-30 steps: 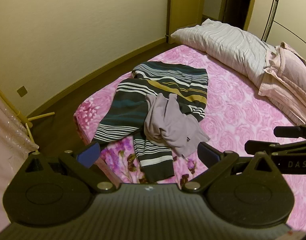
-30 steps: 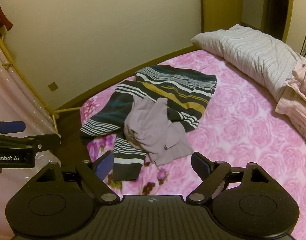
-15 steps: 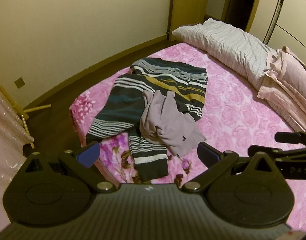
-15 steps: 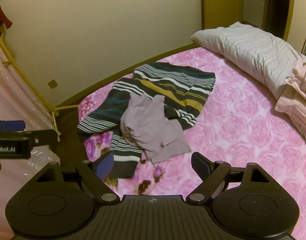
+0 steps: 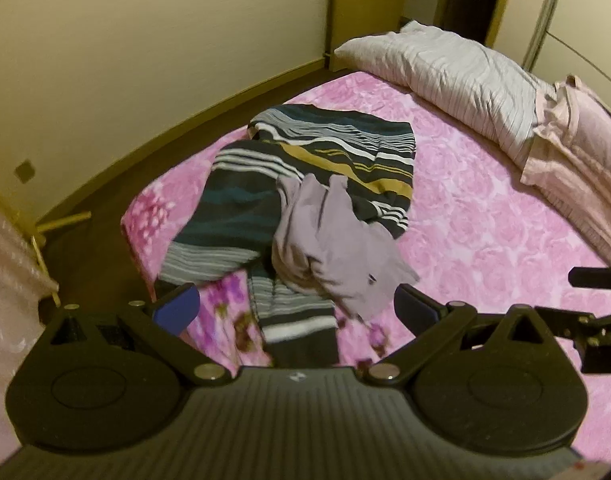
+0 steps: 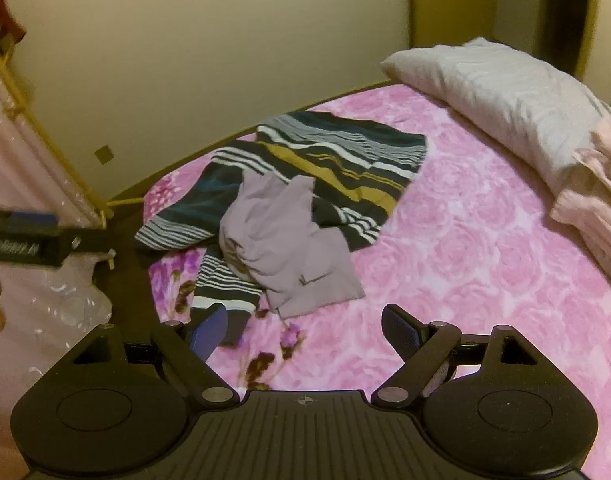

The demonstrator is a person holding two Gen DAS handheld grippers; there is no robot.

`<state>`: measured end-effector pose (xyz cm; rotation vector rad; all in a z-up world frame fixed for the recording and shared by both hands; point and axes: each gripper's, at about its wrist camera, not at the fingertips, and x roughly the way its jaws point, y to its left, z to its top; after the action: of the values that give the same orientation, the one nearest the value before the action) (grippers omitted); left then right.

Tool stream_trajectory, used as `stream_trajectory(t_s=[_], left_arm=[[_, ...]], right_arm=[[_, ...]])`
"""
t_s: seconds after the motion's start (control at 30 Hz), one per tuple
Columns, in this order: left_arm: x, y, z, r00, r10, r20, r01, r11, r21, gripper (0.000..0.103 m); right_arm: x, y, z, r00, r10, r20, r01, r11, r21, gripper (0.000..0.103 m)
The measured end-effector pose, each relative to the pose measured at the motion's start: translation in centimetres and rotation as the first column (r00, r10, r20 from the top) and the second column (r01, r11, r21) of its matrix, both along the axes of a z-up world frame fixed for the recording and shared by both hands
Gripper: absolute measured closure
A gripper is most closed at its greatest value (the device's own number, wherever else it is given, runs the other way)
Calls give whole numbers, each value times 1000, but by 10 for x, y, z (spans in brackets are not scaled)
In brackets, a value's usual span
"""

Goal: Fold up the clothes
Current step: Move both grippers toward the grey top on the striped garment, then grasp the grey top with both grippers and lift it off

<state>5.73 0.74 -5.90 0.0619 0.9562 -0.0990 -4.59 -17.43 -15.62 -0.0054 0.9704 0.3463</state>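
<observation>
Both tongs, left (image 5: 295, 310) and right (image 6: 303, 326), gape wide and empty above the bed (image 6: 465, 248). A lilac garment (image 6: 281, 248) lies crumpled on a striped one (image 6: 337, 160) near the bed's corner.

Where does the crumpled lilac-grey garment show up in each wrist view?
Left wrist view: the crumpled lilac-grey garment lies at centre, just beyond the open left gripper.
Right wrist view: left of centre, beyond the open right gripper.
Shared landmark: the dark striped knit garment beneath it.
</observation>
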Motion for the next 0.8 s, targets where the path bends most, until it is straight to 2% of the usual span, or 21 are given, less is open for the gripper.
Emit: stream_trajectory(t_s=[0.17,0.2,0.27,0.33,0.5,0.67,0.73,0.77,0.8], left_arm=[[54,5,-45,986,-164,-15,165,982,91,1],[66,6,-56,981,-192,-23,193,977,95,2],[89,9,-78,971,-235,-43,237,969,71,11],[113,11,-103,959,-272,-76,275,960,42,12],[160,10,-150,924,-364,-119,364,931,-26,31],[191,7,-181,892,-426,-151,425,904,-41,62],[196,7,-189,874,-456,-167,455,889,-47,70],[197,7,-191,868,-466,-173,466,884,-43,81],[198,8,-193,861,-477,-174,477,878,-47,88]], right_arm=[[29,18,-38,999,39,15,-38,998,-46,21],[38,20,-49,999,37,7,-37,998,-48,21],[56,26,-74,1000,28,-13,-29,998,-57,22],[74,31,-97,999,38,-36,-40,997,-68,22],[117,47,-153,996,78,-51,-81,995,-57,23],[163,65,-205,990,131,-45,-131,991,-17,29],[177,71,-217,989,147,-34,-147,989,-1,32],[184,74,-223,988,151,-36,-151,989,5,39],[190,76,-229,987,153,-43,-153,988,13,56]])
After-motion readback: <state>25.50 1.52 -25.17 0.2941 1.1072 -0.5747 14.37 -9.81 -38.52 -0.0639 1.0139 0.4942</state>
